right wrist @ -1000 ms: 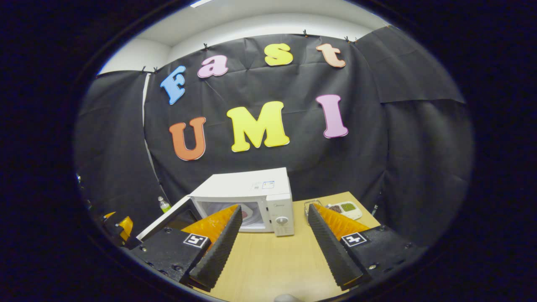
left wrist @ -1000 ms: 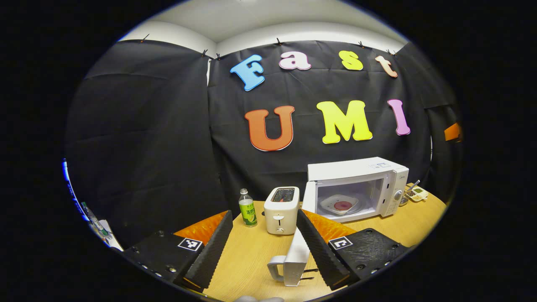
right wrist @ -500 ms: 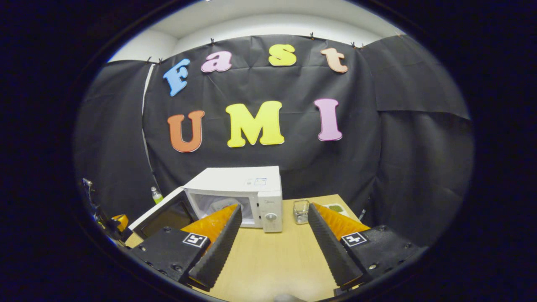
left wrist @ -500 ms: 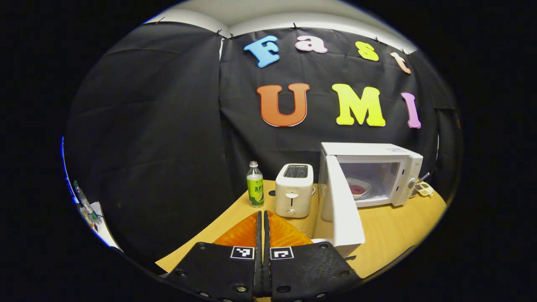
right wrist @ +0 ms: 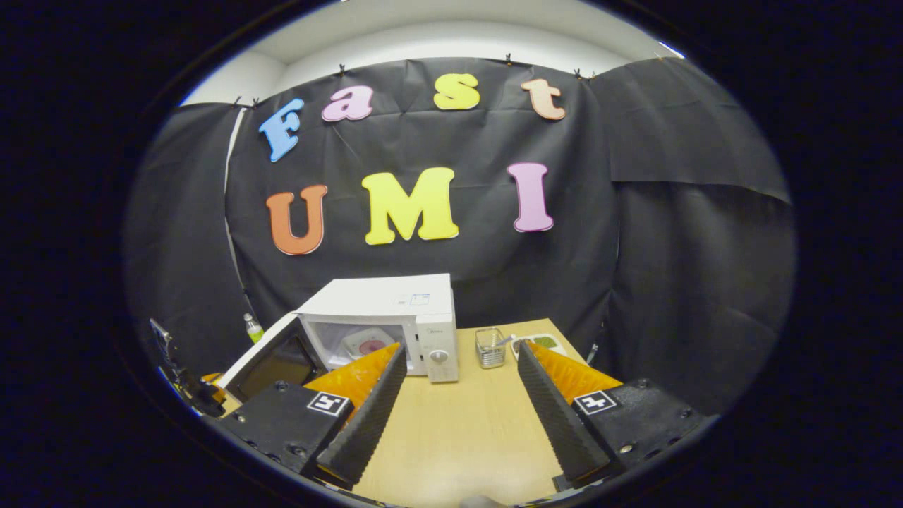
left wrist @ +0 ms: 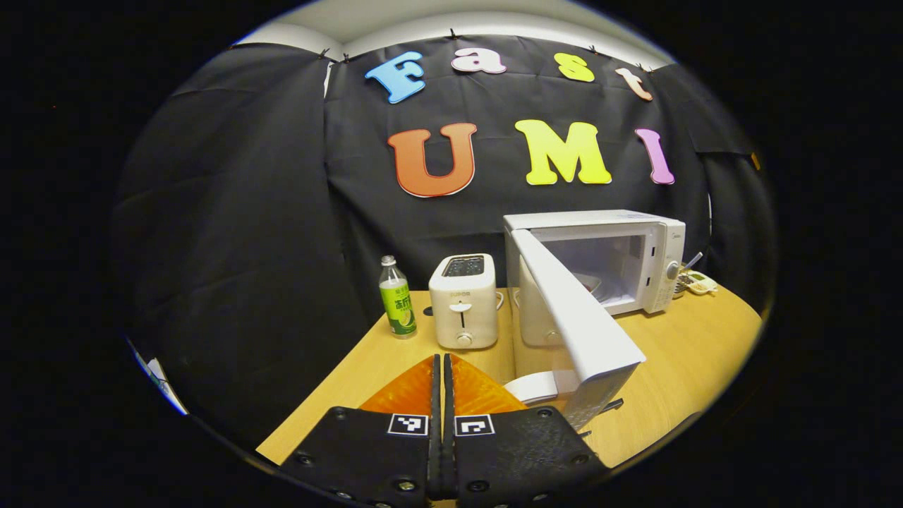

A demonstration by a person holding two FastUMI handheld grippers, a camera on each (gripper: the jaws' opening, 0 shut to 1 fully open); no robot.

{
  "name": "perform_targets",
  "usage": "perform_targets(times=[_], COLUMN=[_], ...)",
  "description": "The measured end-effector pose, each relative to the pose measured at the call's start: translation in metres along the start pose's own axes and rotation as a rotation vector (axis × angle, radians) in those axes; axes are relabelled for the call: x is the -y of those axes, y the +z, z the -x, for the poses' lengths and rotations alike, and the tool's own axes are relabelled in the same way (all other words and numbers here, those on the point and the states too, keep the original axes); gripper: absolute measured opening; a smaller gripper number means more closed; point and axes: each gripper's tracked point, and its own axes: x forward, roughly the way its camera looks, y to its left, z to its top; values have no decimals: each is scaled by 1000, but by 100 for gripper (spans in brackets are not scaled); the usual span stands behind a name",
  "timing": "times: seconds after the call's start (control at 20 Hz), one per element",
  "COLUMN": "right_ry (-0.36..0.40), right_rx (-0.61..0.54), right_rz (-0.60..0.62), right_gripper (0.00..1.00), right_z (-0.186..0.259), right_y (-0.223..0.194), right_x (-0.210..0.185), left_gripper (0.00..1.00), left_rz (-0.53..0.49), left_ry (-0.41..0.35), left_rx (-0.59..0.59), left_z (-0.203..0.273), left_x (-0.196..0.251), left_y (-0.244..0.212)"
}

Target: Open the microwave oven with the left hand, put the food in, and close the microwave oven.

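We see our left gripper [left wrist: 442, 363] with its jaws pressed together on nothing, just beside the handle [left wrist: 534, 387] of the door [left wrist: 575, 317], which stands half open to the right of the jaws. Ahead sit a toaster [left wrist: 463, 301] and a bottle [left wrist: 397, 297]. Our right gripper [right wrist: 462, 353] holds its jaws wide apart over the bare table [right wrist: 458, 430]; beyond its left jaw the microwave [right wrist: 395, 317] holds the food plate [right wrist: 367, 343], and a glass [right wrist: 489, 348] stands ahead between the jaws.

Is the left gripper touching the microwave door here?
Cannot tell. In the left gripper view the left gripper is shut beside the microwave door, whose handle end sits against its right finger, contact unclear.
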Motion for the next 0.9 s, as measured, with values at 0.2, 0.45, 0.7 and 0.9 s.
perform_targets(times=[0.2,0.45,0.7,0.9], right_ry=[-6,-25,-27,-42], right_rx=[-2,-12,-31,-23], right_rz=[-13,-19,-42,-33], right_gripper=[92,92,100,100], right_z=[5,12,14,12], right_y=[-1,-4,-6,-3], right_x=[2,16,33,51], left_gripper=[0,0,0,0], left_rz=[11,5,-15,-30], left_ry=[-86,-213,-343,-401], left_rx=[8,28,19,35], left_z=[8,12,6,-11], left_x=[44,114,189,236], left_y=[2,9,11,23])
